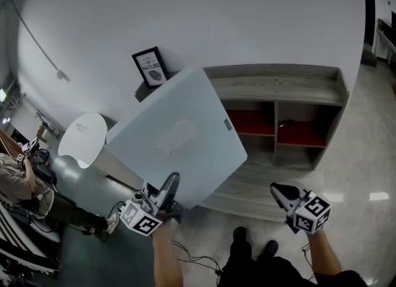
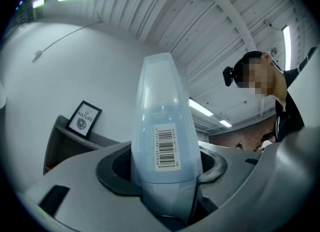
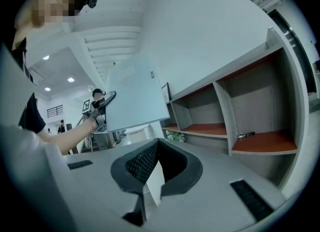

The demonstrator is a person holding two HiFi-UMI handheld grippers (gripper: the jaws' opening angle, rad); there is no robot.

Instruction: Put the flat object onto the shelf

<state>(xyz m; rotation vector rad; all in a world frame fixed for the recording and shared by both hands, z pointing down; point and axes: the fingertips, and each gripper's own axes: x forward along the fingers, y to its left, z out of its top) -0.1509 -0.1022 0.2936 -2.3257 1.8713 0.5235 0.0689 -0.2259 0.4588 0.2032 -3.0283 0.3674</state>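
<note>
We see the left gripper (image 1: 168, 187) clamped on one corner of a flat pale-blue square panel (image 1: 179, 137), which it holds up in the air, tilted, in front of the white wall. In the left gripper view the panel (image 2: 162, 126) rises edge-on straight out from between the two dark jaws of the left gripper (image 2: 164, 167), which press on its faces. A white barcode label sits on the face just above the grip.

From the head view the panel covers the left end of the grey wood-grain shelf unit (image 1: 278, 85), and we cannot tell whether it touches it. The unit's compartments have red floors. A small dark object (image 1: 288, 121) lies in the upper right one, also seen in the right gripper view (image 3: 246, 135).

The right gripper (image 1: 281, 192) hangs low at the right, well apart from the panel and in front of the shelf unit (image 3: 222, 111). Its jaws meet at the tips with nothing between them (image 3: 157, 143). That view also shows the panel (image 3: 135, 98) to its left, with the left gripper (image 3: 102, 107) at its lower left corner.

A black-framed picture (image 1: 150, 67) stands on a ledge just behind the panel's upper left, and a white round table (image 1: 83, 137) is at the far left
</note>
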